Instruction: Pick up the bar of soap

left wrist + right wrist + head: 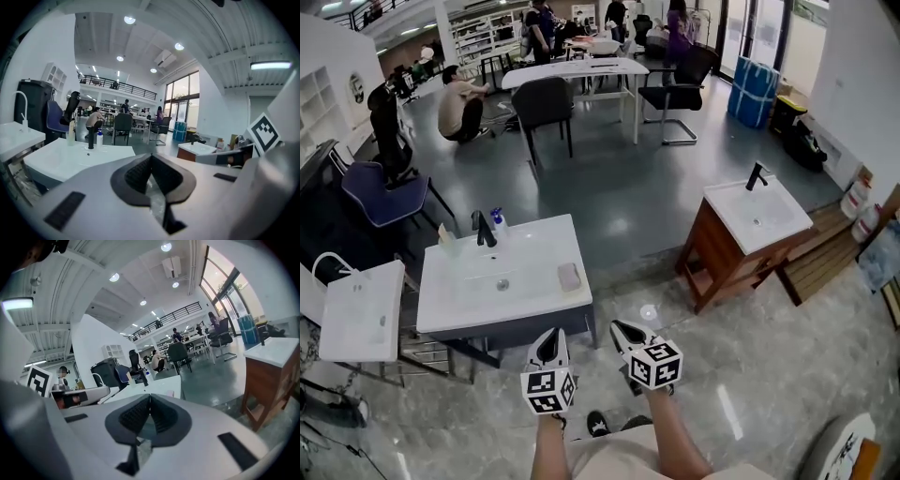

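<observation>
The bar of soap [569, 276] lay flat on the white sink top [459, 314], on the right-hand side of the basin just left of the frame's middle, with nothing touching it. At the back edge of that sink, toward the upper left, stood a black tap [484, 230] and a small pump bottle [498, 221], both well apart from the soap. The two claws hung below the sink's front edge, at the lower middle of the head view. The left gripper [551, 339] was almost straight below the soap and the right gripper [623, 333] was just beside it to the right. Both pointed up the frame toward the sink and neither was over it. Seen from its own camera, the left gripper [151, 161] had its ribbed pads pressed together with nothing between them. The right gripper [149, 401] looked the same, pinched closed and empty. From where I stood this looked like the approach, with the pickup itself not yet begun. The next move would call for one claw to spread wide enough to span the bar, reach in over the front rim, and come down with a pad on each side. A wet bar might skid on the smooth top if only one pad nudged it.
</observation>
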`<act>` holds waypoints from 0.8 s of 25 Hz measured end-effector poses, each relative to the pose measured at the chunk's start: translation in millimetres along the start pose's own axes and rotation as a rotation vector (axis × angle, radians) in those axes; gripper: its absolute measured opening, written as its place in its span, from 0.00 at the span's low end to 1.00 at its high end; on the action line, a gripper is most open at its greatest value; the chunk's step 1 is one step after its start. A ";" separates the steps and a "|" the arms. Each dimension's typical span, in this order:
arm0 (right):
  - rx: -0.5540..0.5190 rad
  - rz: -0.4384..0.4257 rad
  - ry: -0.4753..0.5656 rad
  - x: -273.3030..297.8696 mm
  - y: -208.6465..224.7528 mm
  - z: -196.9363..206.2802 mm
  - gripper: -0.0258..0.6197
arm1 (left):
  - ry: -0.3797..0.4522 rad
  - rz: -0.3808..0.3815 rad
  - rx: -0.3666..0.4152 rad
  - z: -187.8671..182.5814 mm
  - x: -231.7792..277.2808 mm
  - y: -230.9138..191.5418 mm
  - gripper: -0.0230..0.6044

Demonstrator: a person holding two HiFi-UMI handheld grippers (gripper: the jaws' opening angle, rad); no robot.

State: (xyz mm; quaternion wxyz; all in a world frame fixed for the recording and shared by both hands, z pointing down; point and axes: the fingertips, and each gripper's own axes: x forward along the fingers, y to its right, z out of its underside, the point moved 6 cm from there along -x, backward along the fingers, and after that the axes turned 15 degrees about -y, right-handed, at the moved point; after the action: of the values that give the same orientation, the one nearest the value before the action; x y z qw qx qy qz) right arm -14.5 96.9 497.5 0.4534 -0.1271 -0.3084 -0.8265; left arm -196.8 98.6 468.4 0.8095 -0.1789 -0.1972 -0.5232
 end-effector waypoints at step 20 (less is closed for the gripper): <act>-0.078 -0.039 -0.037 92.8 7.4 -54.3 0.05 | -0.014 -0.028 -0.062 -25.4 62.5 -72.2 0.05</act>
State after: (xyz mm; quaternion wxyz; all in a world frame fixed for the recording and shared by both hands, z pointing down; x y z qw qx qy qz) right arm -56.2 -2.3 503.7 0.4262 -0.1540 -0.2869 -0.8440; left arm -236.2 9.4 484.3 0.7949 -0.2048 -0.1888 -0.5390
